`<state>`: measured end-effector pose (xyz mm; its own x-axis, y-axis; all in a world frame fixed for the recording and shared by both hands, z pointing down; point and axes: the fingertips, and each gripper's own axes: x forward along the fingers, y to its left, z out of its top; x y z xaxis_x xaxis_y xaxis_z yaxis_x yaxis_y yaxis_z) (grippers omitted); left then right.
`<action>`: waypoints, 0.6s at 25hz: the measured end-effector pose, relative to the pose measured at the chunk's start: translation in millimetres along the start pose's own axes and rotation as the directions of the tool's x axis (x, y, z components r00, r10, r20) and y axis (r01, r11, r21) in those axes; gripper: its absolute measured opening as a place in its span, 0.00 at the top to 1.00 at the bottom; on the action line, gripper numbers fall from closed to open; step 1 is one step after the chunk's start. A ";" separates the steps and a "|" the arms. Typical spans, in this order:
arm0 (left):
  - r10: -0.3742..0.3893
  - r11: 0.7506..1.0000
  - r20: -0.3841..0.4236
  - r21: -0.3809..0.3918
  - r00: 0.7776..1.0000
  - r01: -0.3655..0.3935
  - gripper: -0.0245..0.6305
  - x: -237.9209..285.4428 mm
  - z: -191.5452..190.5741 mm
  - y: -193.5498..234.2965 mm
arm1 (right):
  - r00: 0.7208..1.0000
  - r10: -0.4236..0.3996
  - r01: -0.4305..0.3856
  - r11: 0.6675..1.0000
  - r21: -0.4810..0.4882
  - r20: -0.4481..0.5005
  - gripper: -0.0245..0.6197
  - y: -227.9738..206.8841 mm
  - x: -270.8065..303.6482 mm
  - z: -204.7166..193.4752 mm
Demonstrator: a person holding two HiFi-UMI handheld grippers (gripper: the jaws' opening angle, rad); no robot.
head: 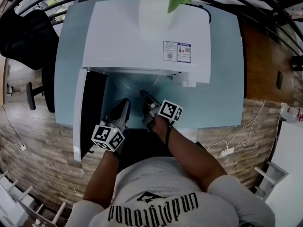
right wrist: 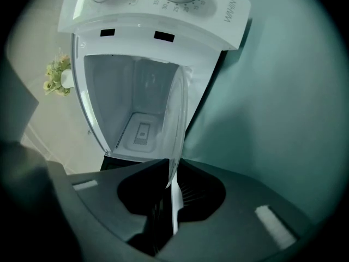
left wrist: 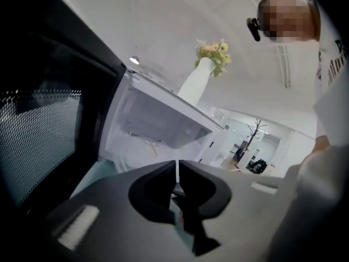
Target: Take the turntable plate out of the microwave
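Right gripper (right wrist: 170, 173): jaws narrowly parted, clamped on the near rim of the plate (right wrist: 178, 119), which shows edge-on between them. In the head view it (head: 143, 94) reaches toward the oven's mouth, low over the table (head: 222, 79).

Left gripper (left wrist: 178, 168): jaws together, nothing between them. It (head: 124, 105) sits just beside the right one, near the door (head: 92, 108), and touches no item.

Plate (head: 134, 85): clear glass, faint against the table. Its curve shows in front of the oven's opening, held at one edge only. Whether the far rim is free of the cavity (right wrist: 136, 108) cannot be told.

Microwave (head: 142, 32): white, on the table, with the door swung fully open on the left of the head view. A vase (head: 154, 8) with greenery stands on top.

Progress, as judged:
- Done: door open; plate gripped at the rim and at least partly drawn out.
- Left: bring the plate fully clear of the opening and put it down, probably on the table.
- Risk: a one-edge grip on glass may let the plate tip; the idle left gripper is near enough to steady it.
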<state>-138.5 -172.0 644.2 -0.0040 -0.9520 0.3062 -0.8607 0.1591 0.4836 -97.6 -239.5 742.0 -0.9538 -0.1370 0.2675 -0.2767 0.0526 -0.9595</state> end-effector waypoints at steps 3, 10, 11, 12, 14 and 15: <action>0.013 0.997 -0.021 -0.075 1.000 -0.015 0.88 -2.5 -17.0 9.5 | 1.000 -0.002 0.001 1.000 -0.009 -0.015 0.88 -1.6 -6.5 -5.7; 0.080 0.929 -0.050 -0.359 0.996 -0.093 0.75 -4.9 -53.1 37.9 | 0.999 -0.013 0.013 1.000 -0.008 -0.049 0.88 -4.1 -22.5 -19.2; 0.091 0.916 -0.050 -0.387 0.995 -0.103 0.73 -5.5 -55.6 41.0 | 0.999 -0.015 0.015 1.000 -0.007 -0.052 0.88 -4.3 -24.4 -20.3; 0.097 0.905 -0.050 -0.411 0.994 -0.109 0.71 -5.9 -58.3 43.7 | 0.998 -0.017 0.017 1.000 -0.007 -0.055 0.88 -4.5 -26.2 -21.2; 0.096 0.880 -0.049 -0.463 0.994 -0.108 0.66 -5.6 -64.9 47.3 | 0.998 -0.021 0.021 1.000 -0.008 -0.062 0.88 -4.6 -29.7 -22.9; 0.090 0.863 -0.047 -0.494 0.995 -0.102 0.64 -4.7 -68.0 48.2 | 0.998 -0.023 0.022 1.000 -0.007 -0.065 0.88 -4.5 -31.3 -23.8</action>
<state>-145.4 -142.1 721.8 -0.0571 -0.9203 0.3869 -0.4911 0.3633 0.7917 -69.4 -211.9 740.0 -0.9528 -0.0736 0.2945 -0.2988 0.0568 -0.9526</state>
